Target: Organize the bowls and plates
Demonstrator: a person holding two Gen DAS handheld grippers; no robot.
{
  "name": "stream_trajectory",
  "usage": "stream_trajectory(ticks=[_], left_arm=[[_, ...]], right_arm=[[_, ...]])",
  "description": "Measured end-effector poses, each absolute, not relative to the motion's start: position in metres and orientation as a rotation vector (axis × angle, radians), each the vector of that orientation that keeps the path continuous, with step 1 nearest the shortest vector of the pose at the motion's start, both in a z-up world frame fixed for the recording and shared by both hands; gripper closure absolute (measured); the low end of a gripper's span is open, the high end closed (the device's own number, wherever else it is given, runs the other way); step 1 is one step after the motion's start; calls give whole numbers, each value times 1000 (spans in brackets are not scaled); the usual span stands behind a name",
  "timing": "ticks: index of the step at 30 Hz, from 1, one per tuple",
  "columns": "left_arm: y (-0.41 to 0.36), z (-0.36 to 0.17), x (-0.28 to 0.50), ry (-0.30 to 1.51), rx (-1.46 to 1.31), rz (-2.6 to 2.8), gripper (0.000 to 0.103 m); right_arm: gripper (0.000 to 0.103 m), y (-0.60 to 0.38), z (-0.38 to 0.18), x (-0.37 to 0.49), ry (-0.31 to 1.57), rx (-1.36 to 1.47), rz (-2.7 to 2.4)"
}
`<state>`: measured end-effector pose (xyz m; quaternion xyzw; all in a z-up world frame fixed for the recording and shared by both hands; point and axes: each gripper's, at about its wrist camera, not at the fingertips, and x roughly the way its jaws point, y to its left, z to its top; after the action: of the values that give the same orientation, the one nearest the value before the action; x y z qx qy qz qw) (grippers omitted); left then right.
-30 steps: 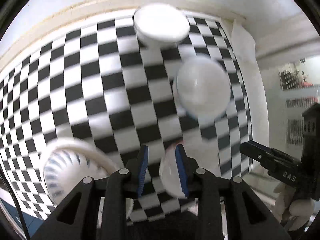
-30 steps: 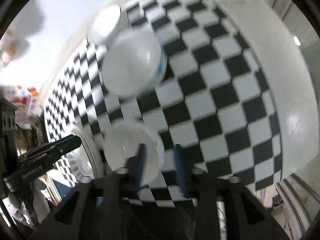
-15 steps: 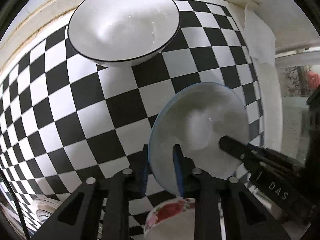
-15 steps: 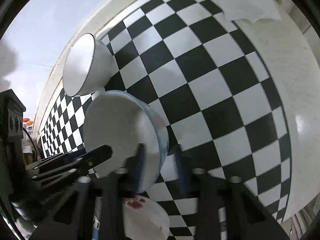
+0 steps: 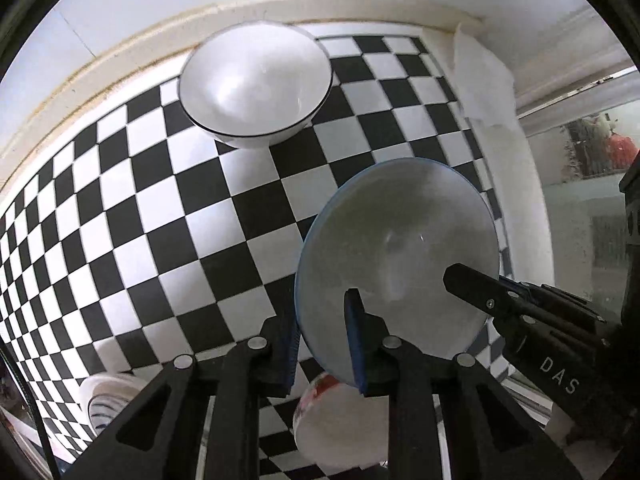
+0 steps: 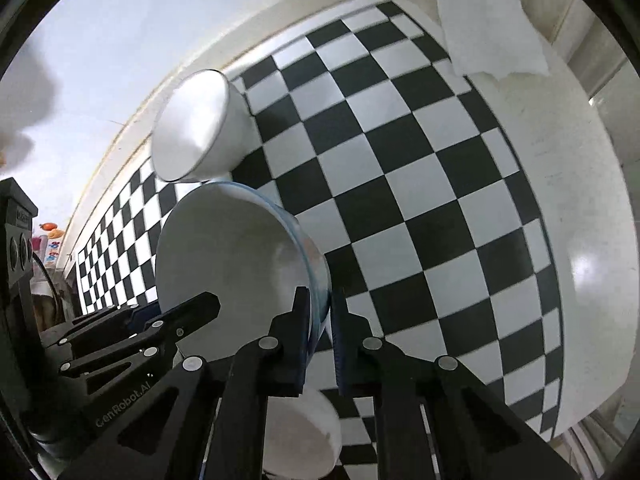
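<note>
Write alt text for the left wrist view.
The left gripper clamps the rim of a blue-rimmed bowl, with the right gripper reaching in from the right. Beyond, a black-rimmed white bowl sits on a checkered cloth; a red floral bowl lies below.

1. Glossy, smooth ceramic on the blue-rimmed bowl [image 5: 396, 264], catching small highlights.
2. Same glazed shine on the black-rimmed bowl [image 5: 256, 88].
3. Glazed white, with a red floral print, on the floral bowl [image 5: 336, 432].
4. Matt black plastic on the left tongs [image 5: 322, 344] and right tongs [image 6: 322, 340], with blue rubbery pads [image 5: 354, 344].
5. Smooth, faintly sheened checkered cloth [image 5: 160, 216] over a glossy white desk [image 6: 592, 240].
6. Soft, crinkled paper towel [image 6: 480, 24].
</note>
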<state>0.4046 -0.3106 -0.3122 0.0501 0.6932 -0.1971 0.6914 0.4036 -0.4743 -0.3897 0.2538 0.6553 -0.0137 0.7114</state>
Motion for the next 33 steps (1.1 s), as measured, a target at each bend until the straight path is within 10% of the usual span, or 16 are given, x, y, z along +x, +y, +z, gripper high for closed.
stream_trajectory(ticks=[13,33], left_arm=[[-277,-246,349,1478,112,-508,84],[-277,-315,301,1637,219,-496,84]], right_arm=[[91,-447,-318,335,1373,576,0],[91,-426,-374,279,1513,561,-31]])
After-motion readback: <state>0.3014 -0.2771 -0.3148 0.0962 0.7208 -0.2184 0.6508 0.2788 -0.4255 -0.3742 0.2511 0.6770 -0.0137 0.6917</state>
